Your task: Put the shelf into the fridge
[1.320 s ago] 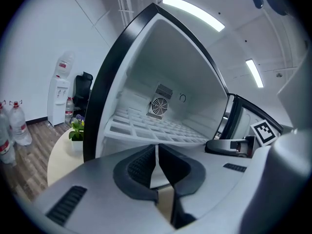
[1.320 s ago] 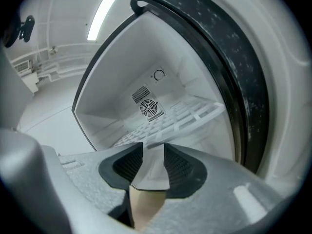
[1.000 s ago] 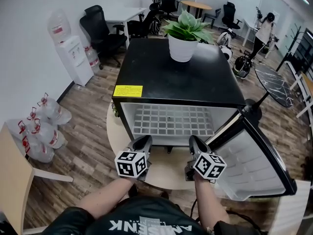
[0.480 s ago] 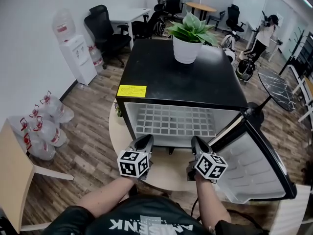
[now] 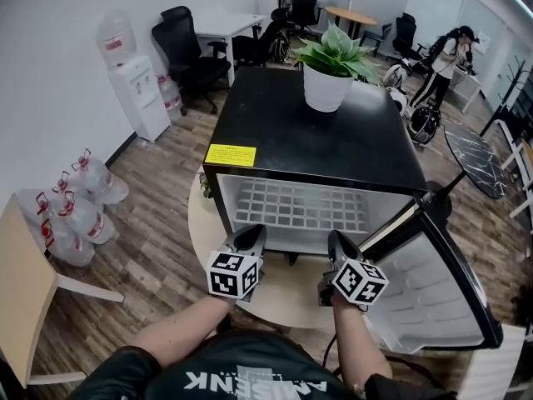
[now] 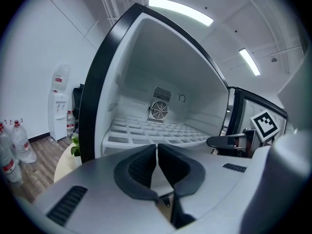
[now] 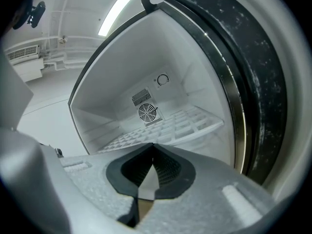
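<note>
A small black fridge [image 5: 316, 140] stands on a round table with its door [image 5: 433, 294] swung open to the right. The white grid shelf [image 5: 300, 207] lies flat inside it, also seen in the left gripper view as the shelf [image 6: 151, 130] and in the right gripper view as the shelf [image 7: 168, 128]. My left gripper [image 5: 250, 238] and right gripper [image 5: 336, 242] sit side by side just in front of the opening, a little short of the shelf's front edge. Both are shut with nothing between their jaws, the left gripper [image 6: 157, 146] and the right gripper [image 7: 152, 145] alike.
A potted plant [image 5: 329, 69] stands on the fridge top. The round table [image 5: 275, 294] shows beneath the grippers. On the left are a water dispenser [image 5: 133, 82], several water bottles [image 5: 71, 215] on the floor and a wooden seat [image 5: 25, 290]. A person [image 5: 445, 52] stands far back right.
The head view has drifted a little, so the fridge sits slightly right and lower. Both grippers stay in front of the opening; the shelf has not moved.
</note>
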### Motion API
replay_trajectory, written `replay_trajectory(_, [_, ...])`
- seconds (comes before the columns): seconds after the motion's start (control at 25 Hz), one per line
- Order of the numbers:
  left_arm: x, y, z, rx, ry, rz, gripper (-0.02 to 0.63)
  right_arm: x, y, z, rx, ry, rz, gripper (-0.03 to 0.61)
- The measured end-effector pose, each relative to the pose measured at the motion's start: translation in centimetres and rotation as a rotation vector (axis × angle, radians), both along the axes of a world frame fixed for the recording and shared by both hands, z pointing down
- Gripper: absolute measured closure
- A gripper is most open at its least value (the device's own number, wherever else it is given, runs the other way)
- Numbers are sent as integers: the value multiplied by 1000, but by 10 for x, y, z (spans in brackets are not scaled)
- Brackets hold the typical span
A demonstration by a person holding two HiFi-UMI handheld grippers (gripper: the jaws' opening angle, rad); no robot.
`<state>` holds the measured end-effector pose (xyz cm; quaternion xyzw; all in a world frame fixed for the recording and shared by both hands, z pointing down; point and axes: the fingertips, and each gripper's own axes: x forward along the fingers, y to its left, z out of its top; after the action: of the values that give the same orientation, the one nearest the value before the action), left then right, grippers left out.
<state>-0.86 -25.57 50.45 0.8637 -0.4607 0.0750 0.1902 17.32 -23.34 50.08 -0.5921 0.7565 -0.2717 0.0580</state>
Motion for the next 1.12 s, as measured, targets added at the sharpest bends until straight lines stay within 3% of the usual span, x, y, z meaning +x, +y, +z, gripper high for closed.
replay_trajectory(0.2, [1, -11, 0, 30, -60, 5, 600, 1, -10, 0, 1, -11, 10, 571])
replay_trajectory(0.56, [1, -26, 1, 15, -37, -29, 609, 4, -25, 1, -2, -9, 23, 571])
replay_trajectory(1.12, [3, -41, 2, 20, -51, -6, 609, 4, -40, 1, -4, -7, 30, 571])
